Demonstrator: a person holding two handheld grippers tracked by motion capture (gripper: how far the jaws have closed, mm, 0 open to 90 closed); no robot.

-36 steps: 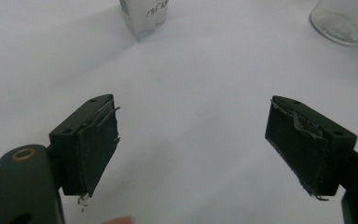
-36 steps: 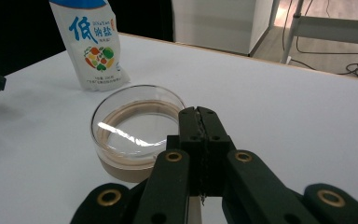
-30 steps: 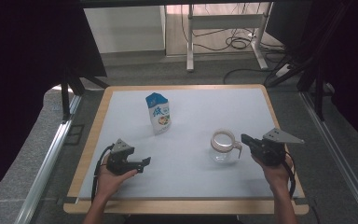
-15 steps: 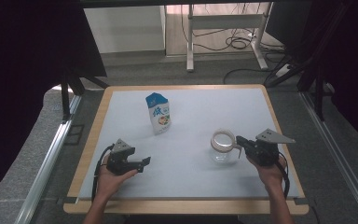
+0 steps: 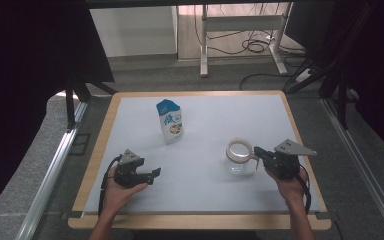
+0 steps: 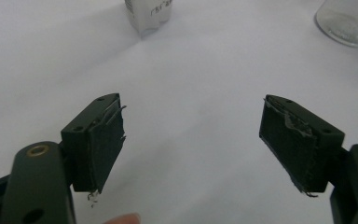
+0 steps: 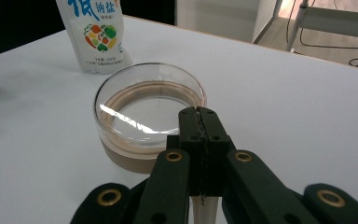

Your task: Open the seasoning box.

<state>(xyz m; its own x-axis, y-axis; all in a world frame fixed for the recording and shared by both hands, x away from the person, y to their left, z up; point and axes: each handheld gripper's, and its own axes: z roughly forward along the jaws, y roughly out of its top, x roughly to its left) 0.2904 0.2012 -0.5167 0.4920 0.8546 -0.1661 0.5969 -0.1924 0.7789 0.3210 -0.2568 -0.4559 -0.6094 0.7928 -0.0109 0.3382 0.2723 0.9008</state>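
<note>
The right claw [image 7: 199,116], pressed together at the near rim of the glass jar [image 5: 239,156] at the table's [image 5: 205,200] four o'clock, seems to steady it, while the left claw [image 6: 191,140], apart but just narrowing on nothing, waits at eight o'clock.

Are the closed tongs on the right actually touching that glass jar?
Cannot tell. In the right gripper view the shut right tongs overlap the glass jar at its near rim, but neither contact nor a gap shows plainly; the high view is too small.
</note>
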